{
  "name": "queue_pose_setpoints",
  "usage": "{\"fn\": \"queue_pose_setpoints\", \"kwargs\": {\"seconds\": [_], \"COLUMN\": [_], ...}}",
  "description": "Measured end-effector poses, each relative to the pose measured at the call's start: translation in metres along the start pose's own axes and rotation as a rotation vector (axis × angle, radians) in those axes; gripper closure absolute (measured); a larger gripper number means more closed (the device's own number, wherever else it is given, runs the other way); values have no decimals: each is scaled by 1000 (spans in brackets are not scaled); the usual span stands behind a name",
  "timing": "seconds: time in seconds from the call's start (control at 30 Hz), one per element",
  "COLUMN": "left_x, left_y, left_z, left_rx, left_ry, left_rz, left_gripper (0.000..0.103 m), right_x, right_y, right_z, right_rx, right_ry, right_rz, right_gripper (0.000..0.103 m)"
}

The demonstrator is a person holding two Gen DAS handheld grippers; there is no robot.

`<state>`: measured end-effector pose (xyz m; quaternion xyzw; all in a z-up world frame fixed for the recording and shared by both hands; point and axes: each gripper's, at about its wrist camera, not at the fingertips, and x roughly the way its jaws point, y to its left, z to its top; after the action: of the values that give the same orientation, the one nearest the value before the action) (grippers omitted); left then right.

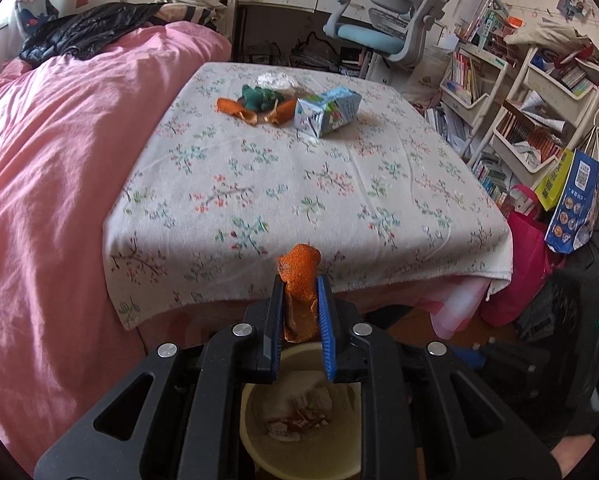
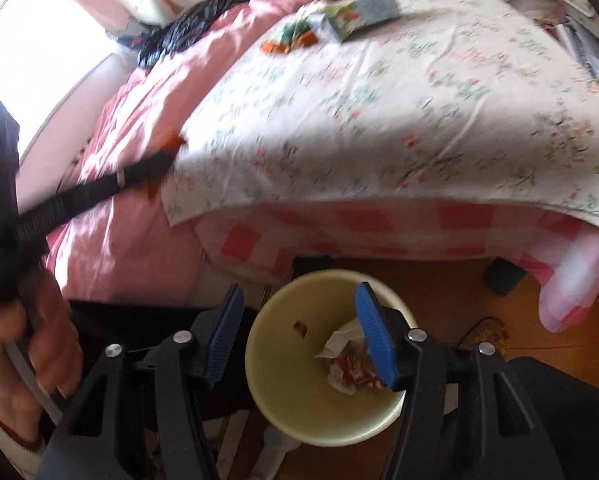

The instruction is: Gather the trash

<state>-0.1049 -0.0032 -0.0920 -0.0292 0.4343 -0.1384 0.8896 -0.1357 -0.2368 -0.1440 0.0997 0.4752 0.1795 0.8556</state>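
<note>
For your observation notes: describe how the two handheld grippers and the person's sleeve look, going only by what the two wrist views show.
Both the left gripper and the right gripper have black angular frames with silver round bolts and ribbed blue pads. The sleeve cuff is white with a red stripe.

pink duvet (image 1: pixel 47 168), floral cloth (image 1: pixel 299 184), desk chair (image 1: pixel 395 12), bookshelves (image 1: pixel 519 96)

text: none legible | carton (image 1: pixel 326 110), hanging bag (image 1: pixel 574 204) (print too small)
</note>
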Motion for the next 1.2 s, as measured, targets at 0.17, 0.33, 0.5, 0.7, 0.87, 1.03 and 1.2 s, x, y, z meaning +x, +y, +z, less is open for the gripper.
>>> {"fn": "queue_pose_setpoints", "kwargs": {"seconds": [0.17,0.33,0.5,0.7,0.87,1.03,1.2], "left_x": [8,18,9,0,-9,-14,-17], "left_y": [-15,-29,-27,-15,-9,-3,-1], "left_z": [-22,-35,-32,-24,-18,-14,-13], "left_rx": [42,95,75,1,-28,-47,-54], "left_ry": [74,165,101,19,-53,-80,-101], "left_rz": [-11,-43,-27,8,50,77,103], "left_gripper": [87,77,49,41,35,32,29], "right_x": [-15,-25,-30,-29,-27,-26,-26], "right_y": [-7,-12,-17,-17,-15,-15,-14], "right_z": [5,10,12,12,11,11,10], "right_rx": [32,45,62,60,51,49,47], "right_ry": [-85,-141,-164,-163,-159,-157,-160], "right_rz": [-8,-16,-26,-31,-34,-36,-41], "right_gripper": [40,38,36,34,33,32,31]}}
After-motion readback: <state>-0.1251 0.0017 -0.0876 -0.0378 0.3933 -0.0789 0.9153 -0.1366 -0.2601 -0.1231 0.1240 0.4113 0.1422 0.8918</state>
